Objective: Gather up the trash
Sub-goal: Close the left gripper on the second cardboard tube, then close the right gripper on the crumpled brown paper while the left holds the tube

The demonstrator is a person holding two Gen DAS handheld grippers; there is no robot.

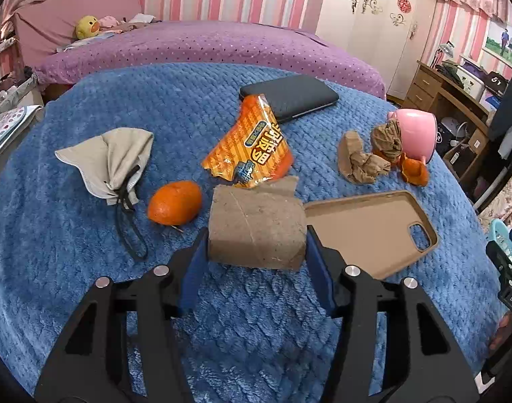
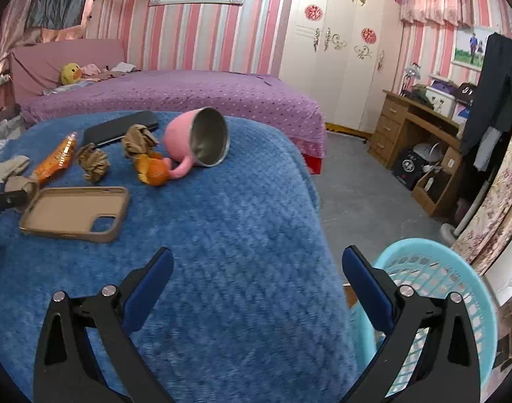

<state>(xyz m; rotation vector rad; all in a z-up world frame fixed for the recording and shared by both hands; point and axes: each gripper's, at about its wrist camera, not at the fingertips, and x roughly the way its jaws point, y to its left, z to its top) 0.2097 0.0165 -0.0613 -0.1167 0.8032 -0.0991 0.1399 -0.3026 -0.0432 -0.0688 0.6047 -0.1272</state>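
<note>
A brown cardboard tube (image 1: 256, 225) lies on the blue blanket (image 1: 71, 100), and my left gripper (image 1: 256, 235) is shut on it, one blue pad against each end. Behind the tube sits an orange snack wrapper (image 1: 252, 144). Two crumpled brown paper balls (image 1: 360, 161) (image 1: 387, 137) and orange peel (image 1: 414, 169) lie to the right by a tipped pink mug (image 1: 419, 131). My right gripper (image 2: 256, 255) is open and holds nothing, above the blanket's right edge. A light blue basket (image 2: 457, 268) stands just right of it on the floor.
A whole orange (image 1: 174, 202), a beige cloth with black cord (image 1: 111, 158), a tan phone case (image 1: 370, 228) and a black flat device (image 1: 289, 95) also lie on the blanket. A purple bed (image 2: 188, 97) stands behind, and a wooden desk (image 2: 414, 124) at the right.
</note>
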